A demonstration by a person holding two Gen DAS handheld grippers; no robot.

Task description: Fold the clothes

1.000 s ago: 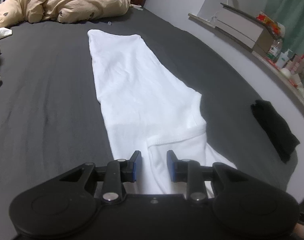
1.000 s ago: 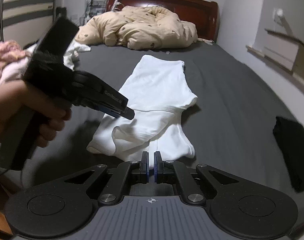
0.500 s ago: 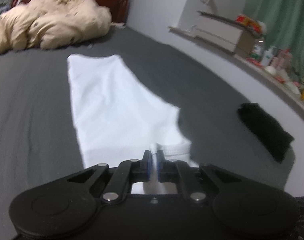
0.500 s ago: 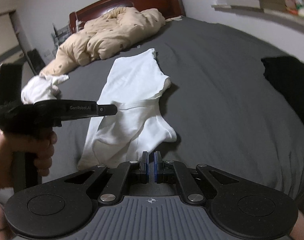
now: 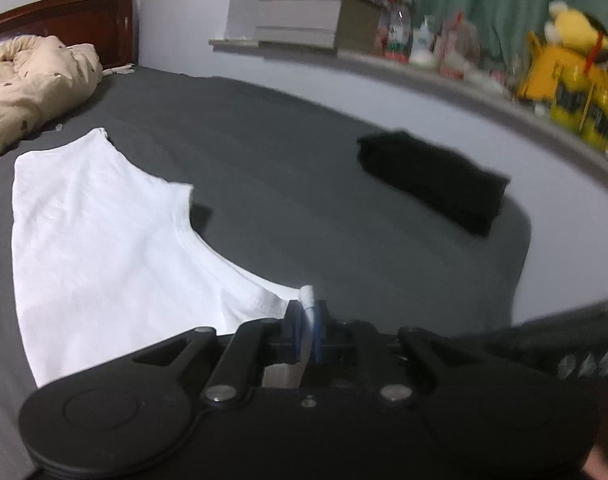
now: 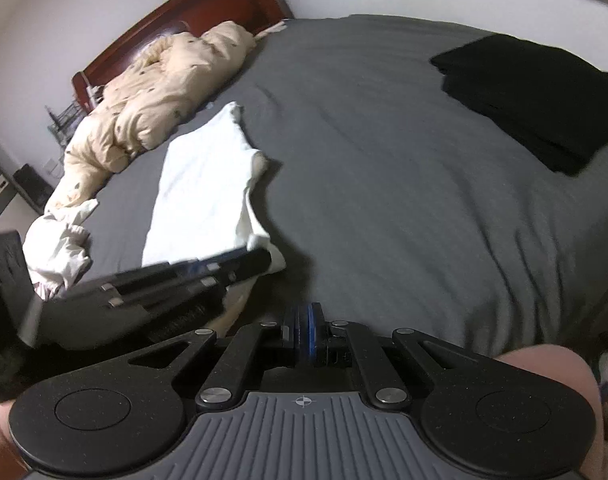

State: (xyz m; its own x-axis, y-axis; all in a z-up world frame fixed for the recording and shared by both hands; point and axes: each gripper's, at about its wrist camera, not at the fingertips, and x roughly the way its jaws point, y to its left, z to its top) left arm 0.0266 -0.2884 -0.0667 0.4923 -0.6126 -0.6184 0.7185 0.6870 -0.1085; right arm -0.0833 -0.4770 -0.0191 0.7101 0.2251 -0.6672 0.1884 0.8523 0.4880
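With your left gripper (image 5: 307,322) clenched on the hem of the limp white cotton T-shirt (image 5: 103,240) lying on the grey bed (image 5: 304,168), expect sagging; your right gripper (image 6: 304,318) is closed empty.

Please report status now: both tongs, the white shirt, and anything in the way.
Left tongs shut on white shirt edge. Right tongs shut, empty. Shirt partly folded on grey bed. Folded black garment lies apart; nothing in the way.
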